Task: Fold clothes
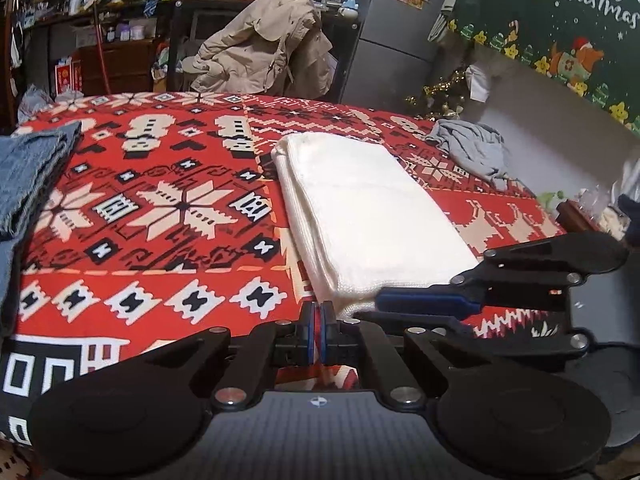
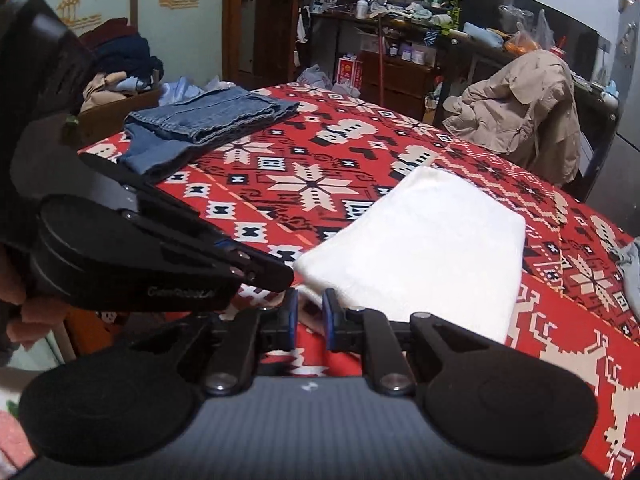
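Note:
A white knit garment [image 1: 368,216] lies folded into a long rectangle on the red patterned blanket [image 1: 160,208]; it also shows in the right wrist view [image 2: 432,248]. My left gripper [image 1: 318,312] is shut and empty, just left of the garment's near corner. My right gripper [image 2: 310,300] is slightly open at the garment's near edge, holding nothing; it shows from the side in the left wrist view [image 1: 380,306]. The left gripper's body [image 2: 160,256] shows at the left of the right wrist view.
Folded blue jeans [image 2: 208,120] lie at the blanket's far left, also in the left wrist view [image 1: 28,176]. A crumpled grey garment [image 1: 472,148] lies at the right edge. A beige jacket [image 1: 268,48] hangs on a chair behind the bed. Cluttered shelves [image 2: 400,12] stand beyond.

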Demonstrator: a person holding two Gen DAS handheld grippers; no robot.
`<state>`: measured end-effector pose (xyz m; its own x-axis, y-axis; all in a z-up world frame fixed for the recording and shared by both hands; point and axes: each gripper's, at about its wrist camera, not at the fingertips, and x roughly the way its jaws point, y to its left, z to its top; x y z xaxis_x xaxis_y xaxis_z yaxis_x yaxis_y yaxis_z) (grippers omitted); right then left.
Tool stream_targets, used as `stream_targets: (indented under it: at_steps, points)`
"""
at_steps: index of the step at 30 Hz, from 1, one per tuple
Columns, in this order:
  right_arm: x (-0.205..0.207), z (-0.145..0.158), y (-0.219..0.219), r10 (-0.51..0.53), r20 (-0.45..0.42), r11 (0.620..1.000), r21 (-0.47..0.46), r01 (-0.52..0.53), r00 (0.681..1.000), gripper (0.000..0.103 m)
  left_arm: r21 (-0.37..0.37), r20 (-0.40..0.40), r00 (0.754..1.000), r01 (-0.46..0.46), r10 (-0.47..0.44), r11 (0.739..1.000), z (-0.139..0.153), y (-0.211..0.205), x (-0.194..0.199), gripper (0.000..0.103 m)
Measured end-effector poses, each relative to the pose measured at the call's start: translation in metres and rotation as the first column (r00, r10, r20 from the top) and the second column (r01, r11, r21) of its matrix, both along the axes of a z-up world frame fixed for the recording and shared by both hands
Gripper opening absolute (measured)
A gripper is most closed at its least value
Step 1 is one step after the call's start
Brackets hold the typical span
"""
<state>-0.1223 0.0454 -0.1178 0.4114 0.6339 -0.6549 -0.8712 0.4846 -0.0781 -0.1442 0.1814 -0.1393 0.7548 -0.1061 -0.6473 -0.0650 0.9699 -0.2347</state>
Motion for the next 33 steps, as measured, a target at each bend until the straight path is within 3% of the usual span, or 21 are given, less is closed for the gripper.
stream_targets:
  at_steps: [9, 16, 20, 23, 25, 27, 31, 33]
  points:
    - [-0.011, -0.005, 0.018, 0.09, 0.132, 0.991, -0.106, -0.076, 0.987, 0.014, -0.08, -0.01, 1.0, 0.013, -0.014, 0.997, -0.002, 0.007, 0.005, 0.001]
    - [-0.01, -0.01, 0.021, 0.106, 0.121, 0.989, -0.12, -0.091, 0.987, 0.014, -0.07, -0.021, 0.999, 0.03, -0.031, 0.997, -0.002, 0.004, 0.003, 0.0]
    - [-0.011, -0.008, 0.009, 0.082, 0.056, 0.994, -0.082, -0.077, 0.995, 0.014, -0.047, -0.021, 0.999, 0.041, -0.042, 0.998, -0.001, 0.003, -0.002, 0.001]
    - [-0.001, -0.006, -0.012, -0.005, -0.083, 1.0, -0.003, 0.004, 0.997, 0.014, -0.034, -0.015, 0.999, 0.034, -0.035, 0.999, 0.0, 0.005, -0.008, 0.001]
    - [0.013, -0.008, -0.033, -0.101, -0.227, 0.99, 0.07, 0.12, 0.969, 0.014, -0.018, -0.01, 0.999, 0.034, -0.035, 0.999, 0.002, 0.004, -0.012, 0.001]
    - [0.026, -0.012, -0.055, -0.186, -0.369, 0.96, 0.129, 0.248, 0.911, 0.014, -0.003, -0.004, 0.999, 0.045, -0.045, 0.999, 0.004, 0.001, -0.014, 0.001]
    - [0.044, -0.027, -0.088, -0.293, -0.535, 0.87, 0.195, 0.453, 0.793, 0.014, 0.007, -0.002, 0.997, 0.078, -0.078, 0.997, 0.006, -0.009, -0.015, 0.002]
    - [0.053, -0.036, -0.104, -0.308, -0.619, 0.806, 0.233, 0.544, 0.722, 0.013, 0.0, -0.004, 0.996, 0.094, -0.094, 0.996, 0.006, -0.015, -0.014, 0.002]
